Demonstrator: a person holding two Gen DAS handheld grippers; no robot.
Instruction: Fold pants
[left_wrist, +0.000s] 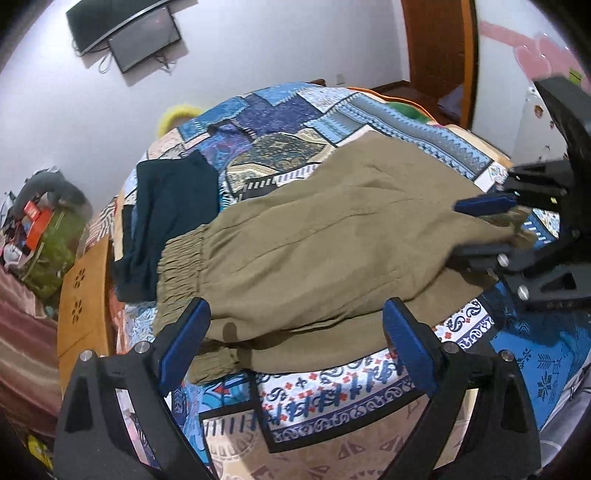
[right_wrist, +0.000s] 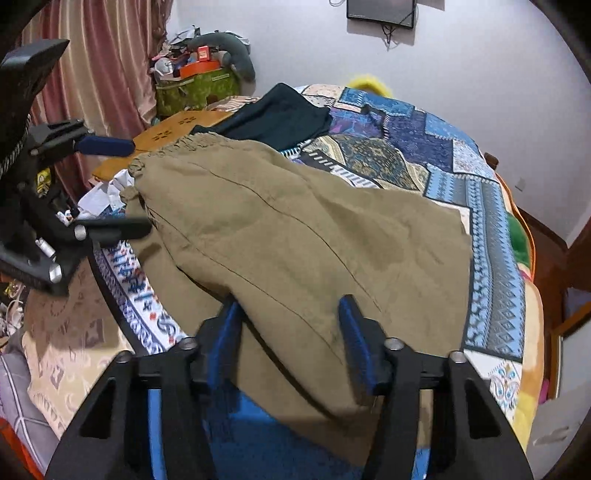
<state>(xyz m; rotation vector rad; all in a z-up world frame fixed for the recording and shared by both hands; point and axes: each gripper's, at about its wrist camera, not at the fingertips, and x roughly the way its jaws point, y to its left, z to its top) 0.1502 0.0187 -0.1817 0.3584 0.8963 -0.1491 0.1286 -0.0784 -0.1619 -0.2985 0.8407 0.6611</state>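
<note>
Khaki pants (left_wrist: 314, 236) (right_wrist: 280, 221) lie spread across the patterned bedspread (left_wrist: 332, 402), with the elastic waistband (left_wrist: 181, 258) at the left in the left wrist view. My left gripper (left_wrist: 297, 306) (right_wrist: 138, 186) stands wide open at the waist end, its blue pads (left_wrist: 184, 339) on either side of the pants' near edge without pressing it. My right gripper (right_wrist: 289, 303) (left_wrist: 454, 230) is at the opposite end. Cloth lies between its jaws, which stand apart and do not pinch it. The pants' near end is hidden under its fingers.
A dark teal garment (left_wrist: 173, 206) (right_wrist: 280, 114) lies on the bed just beyond the waistband. A wooden table (left_wrist: 85, 295) stands by the bed's side, with a green bag of clutter (right_wrist: 195, 88) and a curtain (right_wrist: 103, 74) past it. Screens (left_wrist: 125, 33) hang on the wall.
</note>
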